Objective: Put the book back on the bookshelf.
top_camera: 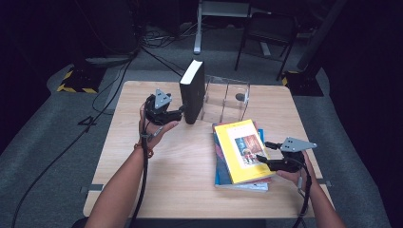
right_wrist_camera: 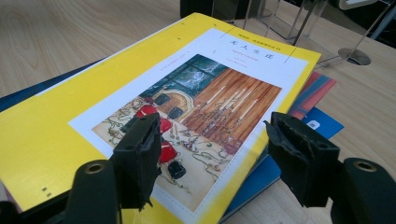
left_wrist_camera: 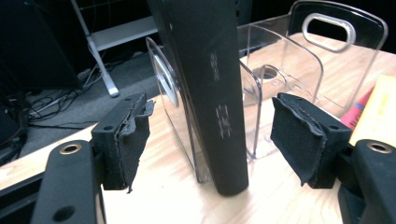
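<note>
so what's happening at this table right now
A person holds a two-jaw gripper in each hand at a light wooden table. The left gripper is open with its fingers on either side of a tall black hardcover book, which stands upright against a clear plastic divider rack; nothing is clamped yet. The right gripper is open too, poised over a yellow paperback with a painted picture on its cover that tops a small stack of books.

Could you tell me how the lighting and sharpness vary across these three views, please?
High view: table lit, surroundings nearly black, slightly soft. Left gripper view: tabletop near the black book blown out white, clear rack throwing reflections. Right gripper view: evenly lit, yellow book cover sharp, far background blurred.
</note>
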`<action>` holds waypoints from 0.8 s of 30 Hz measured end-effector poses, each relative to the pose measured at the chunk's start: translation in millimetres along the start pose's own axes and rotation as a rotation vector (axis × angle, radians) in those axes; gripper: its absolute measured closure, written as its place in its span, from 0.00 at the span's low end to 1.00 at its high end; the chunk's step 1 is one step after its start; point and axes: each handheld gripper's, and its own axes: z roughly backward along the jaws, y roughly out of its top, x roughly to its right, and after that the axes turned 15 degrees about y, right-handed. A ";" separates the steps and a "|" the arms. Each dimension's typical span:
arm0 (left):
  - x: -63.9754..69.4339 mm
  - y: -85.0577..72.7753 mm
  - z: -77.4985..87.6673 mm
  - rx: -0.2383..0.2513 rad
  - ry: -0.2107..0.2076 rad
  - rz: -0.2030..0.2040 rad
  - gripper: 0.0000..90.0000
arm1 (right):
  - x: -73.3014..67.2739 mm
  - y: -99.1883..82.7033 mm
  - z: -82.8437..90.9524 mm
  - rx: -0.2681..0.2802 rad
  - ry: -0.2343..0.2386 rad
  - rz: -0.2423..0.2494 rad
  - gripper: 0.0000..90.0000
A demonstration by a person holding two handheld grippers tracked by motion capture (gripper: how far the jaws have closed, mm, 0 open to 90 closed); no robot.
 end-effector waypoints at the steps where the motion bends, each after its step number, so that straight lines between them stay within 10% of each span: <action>1: 0.2 -1.8 1.6 0.000 -0.003 -0.007 0.31 | -0.3 0.1 0.0 0.000 0.002 0.001 0.39; 14: 20.7 -31.3 16.0 -0.075 -0.074 -0.177 0.30 | -2.1 1.4 0.2 -0.002 0.003 0.007 0.39; 24: 36.6 -59.1 20.8 -0.149 -0.145 -0.234 0.28 | -5.4 3.5 -1.8 -0.011 0.010 0.016 0.39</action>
